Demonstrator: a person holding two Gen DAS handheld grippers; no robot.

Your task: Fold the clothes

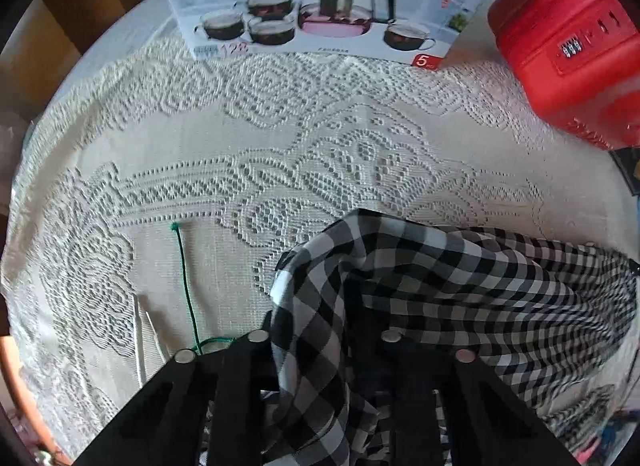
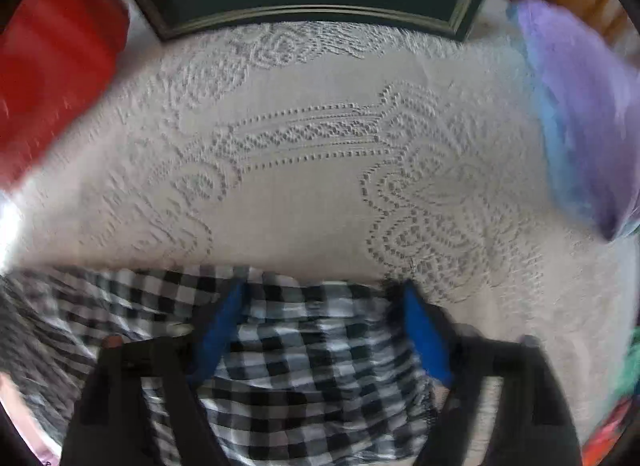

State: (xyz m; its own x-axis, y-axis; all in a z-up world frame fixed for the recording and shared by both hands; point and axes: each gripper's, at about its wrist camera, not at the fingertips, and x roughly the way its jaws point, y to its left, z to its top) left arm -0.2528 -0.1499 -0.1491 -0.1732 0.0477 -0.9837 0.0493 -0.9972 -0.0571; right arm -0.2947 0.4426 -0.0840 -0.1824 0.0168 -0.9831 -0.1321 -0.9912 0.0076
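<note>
Open room: bare lace tabletop [image 1: 224,266] ahead of both tongs; teapot box [image 1: 320,13] and red case [image 1: 568,49] line the far edge.
Checked cloth [image 1: 460,286]: bunched at near edge, long axis running left-right.
Left tongs [image 1: 324,336]: spread apart, cloth draped between.
Right tongs [image 2: 320,294]: spread wide over cloth, gripping nothing.

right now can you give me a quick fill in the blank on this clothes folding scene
1. The cloth between the fingers of the left hand-held gripper has a black and white ____ pattern.
2. The suitcase beside the tea set box is ____.
3. The table is covered by a white ____ tablecloth.

Missing words: checked; red; lace
</note>
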